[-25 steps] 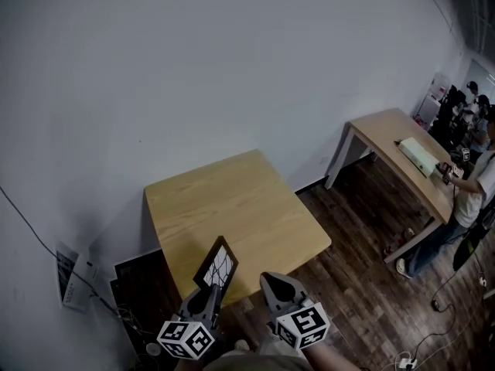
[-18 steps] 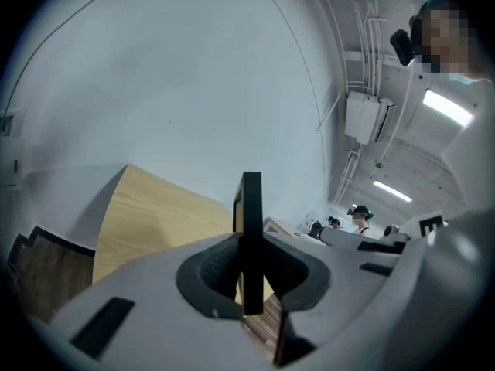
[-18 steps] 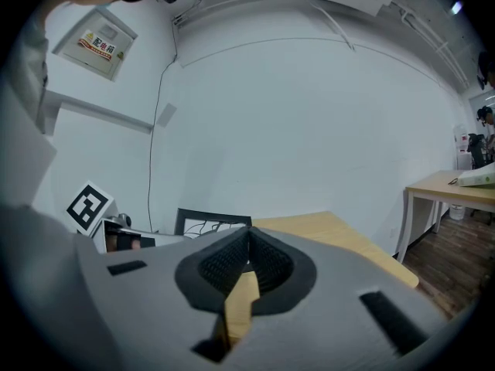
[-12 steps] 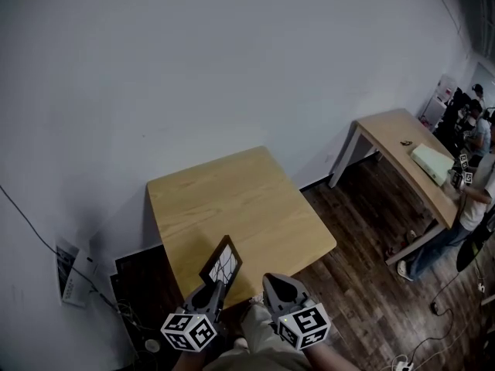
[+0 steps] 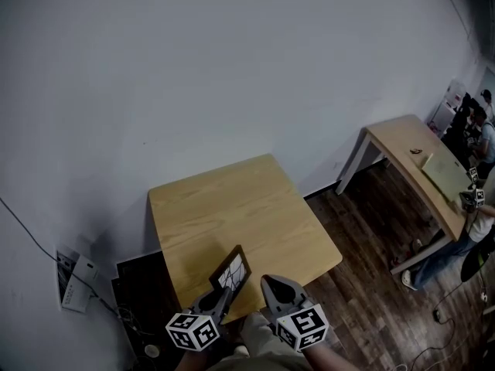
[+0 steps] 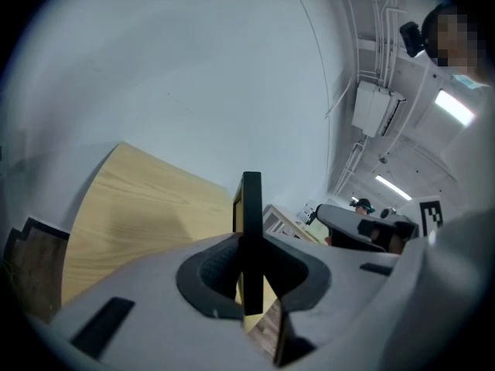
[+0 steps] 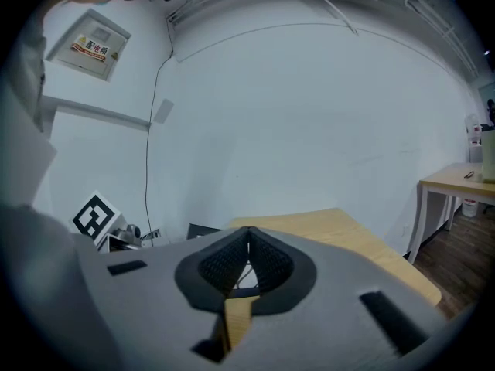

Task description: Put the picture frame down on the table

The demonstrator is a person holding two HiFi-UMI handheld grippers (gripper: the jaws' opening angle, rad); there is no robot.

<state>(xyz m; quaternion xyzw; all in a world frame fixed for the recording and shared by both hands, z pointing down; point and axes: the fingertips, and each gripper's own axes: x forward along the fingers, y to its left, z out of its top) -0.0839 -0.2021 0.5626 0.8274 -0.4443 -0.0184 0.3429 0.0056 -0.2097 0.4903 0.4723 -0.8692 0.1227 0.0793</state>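
Both grippers sit side by side at the near edge of the table (image 5: 232, 207), close together but not touching, each aimed across the tabletop and tilted a little down toward it. Left gripper (image 5: 220, 300): jaws clamped on the bottom edge of the picture frame (image 5: 233, 269), pads pressing both faces, frame edge-on between them and standing up over the table's near edge. Right gripper (image 5: 271, 284): just right of the left one, tips over the table's near edge, jaw tips together, nothing between them.
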